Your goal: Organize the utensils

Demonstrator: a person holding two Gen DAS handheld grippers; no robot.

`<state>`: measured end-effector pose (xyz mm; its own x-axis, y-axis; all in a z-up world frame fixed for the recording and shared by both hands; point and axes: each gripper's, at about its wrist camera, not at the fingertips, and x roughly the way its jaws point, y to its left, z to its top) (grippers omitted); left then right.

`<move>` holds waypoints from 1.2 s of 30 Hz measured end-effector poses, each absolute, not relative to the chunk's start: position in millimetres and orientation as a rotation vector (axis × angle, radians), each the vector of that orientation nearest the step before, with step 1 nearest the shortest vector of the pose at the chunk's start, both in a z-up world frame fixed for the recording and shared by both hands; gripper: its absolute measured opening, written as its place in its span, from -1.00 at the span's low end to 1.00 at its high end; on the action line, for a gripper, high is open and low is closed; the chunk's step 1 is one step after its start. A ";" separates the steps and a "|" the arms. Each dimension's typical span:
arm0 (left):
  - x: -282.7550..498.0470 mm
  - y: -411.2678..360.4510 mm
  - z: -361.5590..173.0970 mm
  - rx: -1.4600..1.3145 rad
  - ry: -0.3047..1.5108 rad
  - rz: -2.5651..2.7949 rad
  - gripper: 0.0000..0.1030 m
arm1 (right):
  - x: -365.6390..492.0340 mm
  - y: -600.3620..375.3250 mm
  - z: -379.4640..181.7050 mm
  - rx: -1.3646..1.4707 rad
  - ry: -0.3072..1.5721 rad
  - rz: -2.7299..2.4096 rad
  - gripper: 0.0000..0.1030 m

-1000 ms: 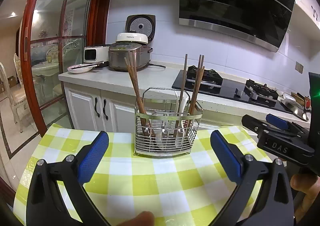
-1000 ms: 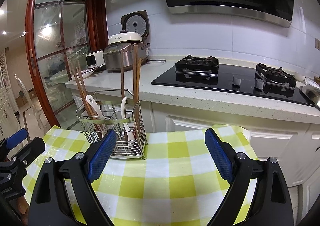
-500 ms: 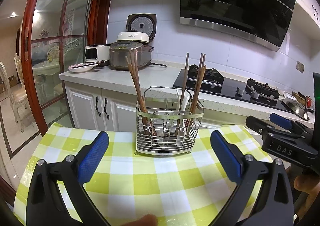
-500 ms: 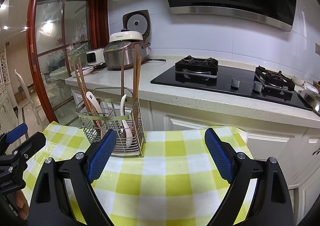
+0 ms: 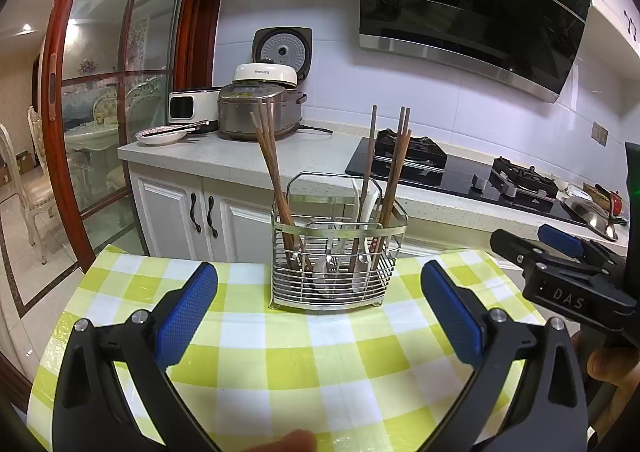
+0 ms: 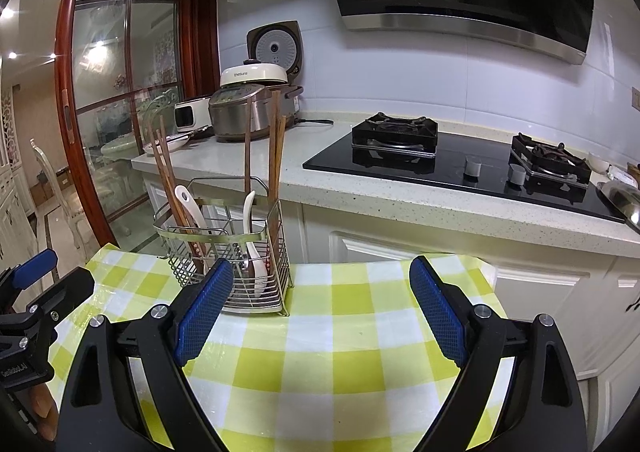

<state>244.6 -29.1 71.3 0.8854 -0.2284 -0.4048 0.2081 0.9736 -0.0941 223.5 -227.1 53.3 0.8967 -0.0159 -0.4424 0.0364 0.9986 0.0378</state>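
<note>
A steel wire utensil caddy [image 5: 335, 252] stands on the yellow-green checked tablecloth [image 5: 280, 356]. It holds wooden chopsticks [image 5: 272, 167], white spoons [image 5: 366, 207] and metal cutlery. My left gripper [image 5: 320, 308] is open and empty, a short way in front of the caddy. In the right wrist view the caddy [image 6: 228, 252] sits to the left, behind my left blue pad. My right gripper [image 6: 320, 304] is open and empty over the cloth; it also shows in the left wrist view [image 5: 560, 264] at the right.
Behind the table runs a white counter [image 5: 240, 155] with rice cookers [image 5: 260, 107], a plate [image 5: 160, 135] and a black gas hob [image 6: 460, 159]. White cabinets [image 5: 192, 211] stand below. A glass door with a red frame [image 5: 68, 91] is at the left.
Both grippers have drawn slightly closer to the table and caddy, which now sits a little higher and larger in view. Both stay open and empty.
</note>
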 end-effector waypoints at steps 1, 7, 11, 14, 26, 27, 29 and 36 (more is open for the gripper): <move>244.8 -29.0 71.3 -0.049 0.427 -0.228 0.91 | 223.7 -226.9 53.4 0.044 0.458 -0.027 0.64; 244.5 -28.9 71.3 -0.051 0.427 -0.225 0.91 | 223.3 -225.6 53.6 0.043 0.457 -0.024 0.64; 243.8 -28.7 71.2 -0.049 0.427 -0.224 0.91 | 223.2 -224.9 53.8 0.043 0.456 -0.024 0.64; 243.7 -28.6 71.2 -0.050 0.427 -0.225 0.91 | 223.1 -224.9 54.0 0.043 0.456 -0.023 0.64; 243.4 -29.2 70.5 -0.048 0.429 -0.225 0.91 | 223.5 -224.9 53.9 0.042 0.457 -0.023 0.64; 243.6 -29.2 70.5 -0.048 0.429 -0.225 0.91 | 223.4 -225.0 53.9 0.042 0.457 -0.023 0.64; 243.7 -29.2 70.0 -0.046 0.429 -0.223 0.91 | 223.4 -225.0 53.9 0.042 0.456 -0.022 0.64; 243.5 -29.5 66.7 -0.038 0.426 -0.208 0.91 | 223.5 -225.1 53.9 0.042 0.458 -0.023 0.64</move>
<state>243.5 -29.5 66.7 0.8898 -0.2081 -0.4062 0.1922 0.9781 -0.0801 223.5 -225.1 53.9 0.8969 -0.0123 -0.4421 0.0313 0.9989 0.0358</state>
